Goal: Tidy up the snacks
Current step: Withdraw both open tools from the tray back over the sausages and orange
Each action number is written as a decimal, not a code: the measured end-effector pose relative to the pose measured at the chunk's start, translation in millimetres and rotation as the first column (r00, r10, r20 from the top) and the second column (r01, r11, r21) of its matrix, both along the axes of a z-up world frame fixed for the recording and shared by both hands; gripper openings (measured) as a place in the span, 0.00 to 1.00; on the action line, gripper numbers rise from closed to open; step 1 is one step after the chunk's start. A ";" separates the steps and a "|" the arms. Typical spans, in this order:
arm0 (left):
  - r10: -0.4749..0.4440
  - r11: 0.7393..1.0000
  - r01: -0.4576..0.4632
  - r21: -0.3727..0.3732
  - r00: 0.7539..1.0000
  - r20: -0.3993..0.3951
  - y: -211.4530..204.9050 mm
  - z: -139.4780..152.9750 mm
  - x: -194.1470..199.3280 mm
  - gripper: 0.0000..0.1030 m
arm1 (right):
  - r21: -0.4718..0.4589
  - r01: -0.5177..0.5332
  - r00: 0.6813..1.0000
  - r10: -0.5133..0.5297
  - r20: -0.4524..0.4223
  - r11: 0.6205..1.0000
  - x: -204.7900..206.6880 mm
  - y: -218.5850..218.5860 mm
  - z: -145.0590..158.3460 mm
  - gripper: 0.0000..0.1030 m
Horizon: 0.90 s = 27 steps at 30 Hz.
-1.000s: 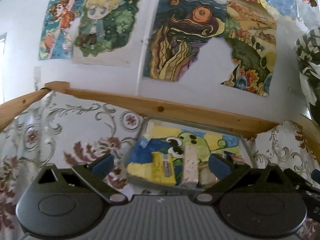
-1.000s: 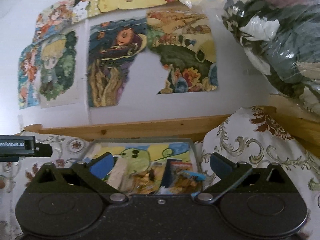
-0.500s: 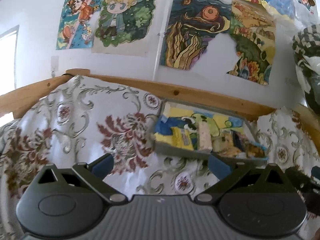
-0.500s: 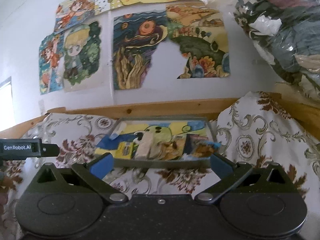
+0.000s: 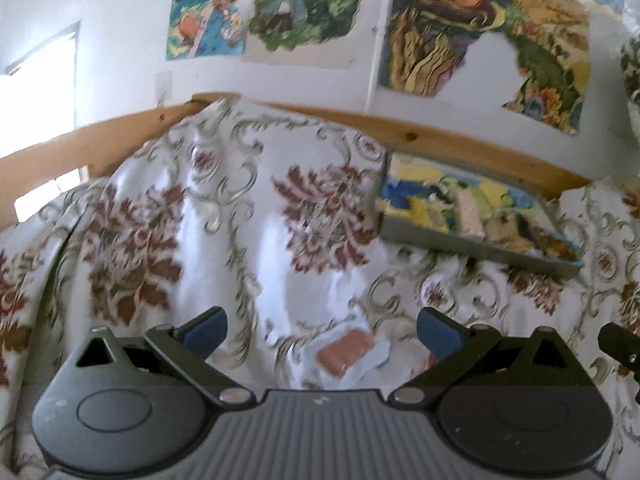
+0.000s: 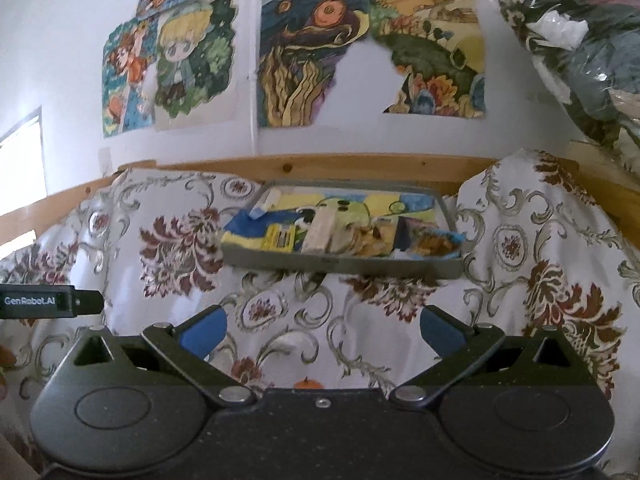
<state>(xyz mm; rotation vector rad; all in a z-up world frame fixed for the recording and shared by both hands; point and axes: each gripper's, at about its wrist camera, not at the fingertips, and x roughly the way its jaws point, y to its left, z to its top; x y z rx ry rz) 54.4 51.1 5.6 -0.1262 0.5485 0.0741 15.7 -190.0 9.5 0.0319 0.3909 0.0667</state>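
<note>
Hovering over the floral bedspread (image 5: 224, 240), left tool (image 5: 322, 330) released above a pink wrapped snack (image 5: 346, 354); right tool (image 6: 322, 330) released too, tray (image 6: 340, 264) of snacks farther back.

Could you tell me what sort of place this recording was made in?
Probably a bedroom or child's room at home: a floral bedcover lies over a wooden bed frame, hand-coloured drawings are stuck to the wall, and a snack tray rests on the cover.
</note>
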 end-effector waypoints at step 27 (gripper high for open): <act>0.042 0.999 -0.038 0.027 0.982 -0.184 -0.5 -20.5 -6.8 1.00 | -0.075 -0.013 0.974 -0.004 -0.228 0.997 6.4 28.0 -36.6 0.99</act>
